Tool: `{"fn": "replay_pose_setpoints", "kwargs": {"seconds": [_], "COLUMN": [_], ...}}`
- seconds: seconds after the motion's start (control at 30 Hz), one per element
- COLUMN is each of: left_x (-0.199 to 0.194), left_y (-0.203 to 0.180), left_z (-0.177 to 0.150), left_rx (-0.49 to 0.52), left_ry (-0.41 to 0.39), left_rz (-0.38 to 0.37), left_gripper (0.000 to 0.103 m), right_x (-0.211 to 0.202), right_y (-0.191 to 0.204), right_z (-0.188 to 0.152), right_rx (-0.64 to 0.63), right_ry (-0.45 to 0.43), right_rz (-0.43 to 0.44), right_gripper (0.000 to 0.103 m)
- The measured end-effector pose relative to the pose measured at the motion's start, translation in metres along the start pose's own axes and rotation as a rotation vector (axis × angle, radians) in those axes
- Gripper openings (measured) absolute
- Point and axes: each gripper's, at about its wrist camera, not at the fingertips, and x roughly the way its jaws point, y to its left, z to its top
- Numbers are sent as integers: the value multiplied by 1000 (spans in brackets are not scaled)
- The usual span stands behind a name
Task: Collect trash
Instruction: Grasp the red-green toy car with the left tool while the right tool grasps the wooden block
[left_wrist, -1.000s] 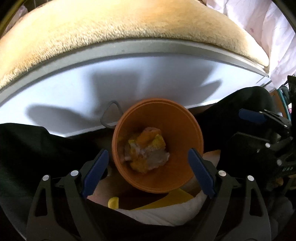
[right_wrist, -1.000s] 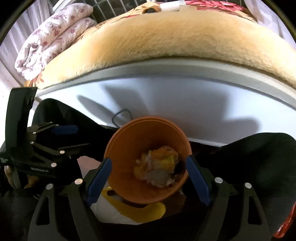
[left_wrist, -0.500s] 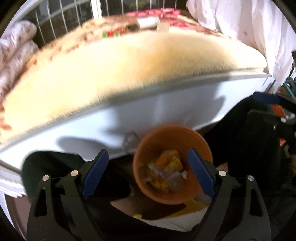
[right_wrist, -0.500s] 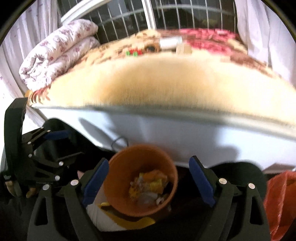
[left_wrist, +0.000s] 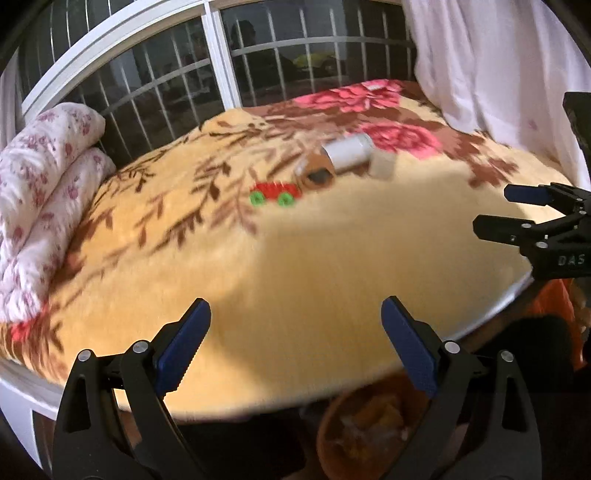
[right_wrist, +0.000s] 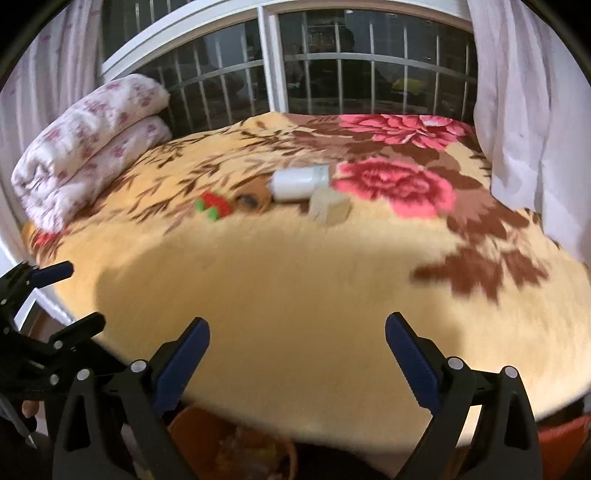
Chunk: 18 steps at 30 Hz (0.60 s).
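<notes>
I see both grippers, left and right, opening wide with nothing between the jaws. A white bottle lies on the blanket. The orange bin sits below.

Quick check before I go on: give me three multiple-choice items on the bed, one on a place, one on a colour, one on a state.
1. Where is the folded quilt?
A. Far left of the bed, by the window
B. On the floor
C. In the orange bin

2. What colour are the toy's wheels?
A. Blue
B. Green
C. White

3. How does the white can lie?
A. Upright
B. On its side
C. Between the right gripper's fingers

Answers: 1 A, it sits stacked by the window bars. 2 B, green discs under a red body. 3 B, it lies flat on the blanket.
</notes>
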Motion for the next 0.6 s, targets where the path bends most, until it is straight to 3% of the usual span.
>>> {"fn": "replay_pose_setpoints", "kwargs": {"seconds": [0.23, 0.4, 0.5, 0.53, 0.57, 0.6], "left_x": [54, 78, 90, 96, 99, 105], "left_y": [22, 38, 48, 51, 52, 52], "left_z": [44, 53, 56, 57, 59, 62], "left_rx": [-84, -147, -179, -190, -191, -189], "left_ry": [53, 92, 113, 120, 125, 134], "left_rz": [-8, -30, -60, -89, -109, -125], "left_gripper": [91, 91, 91, 91, 91, 91], "right_x": [85, 133, 157, 163, 173, 179], "right_y": [-15, -21, -18, -17, -17, -19], "right_z": [68, 97, 107, 108, 109, 108], "right_rx": [-73, -72, -94, -104, -109, -98], "right_ry": [54, 113, 171, 183, 213, 242], "right_rz": [-2, 29, 19, 9, 10, 7], "right_gripper": [94, 91, 82, 74, 55, 45]}}
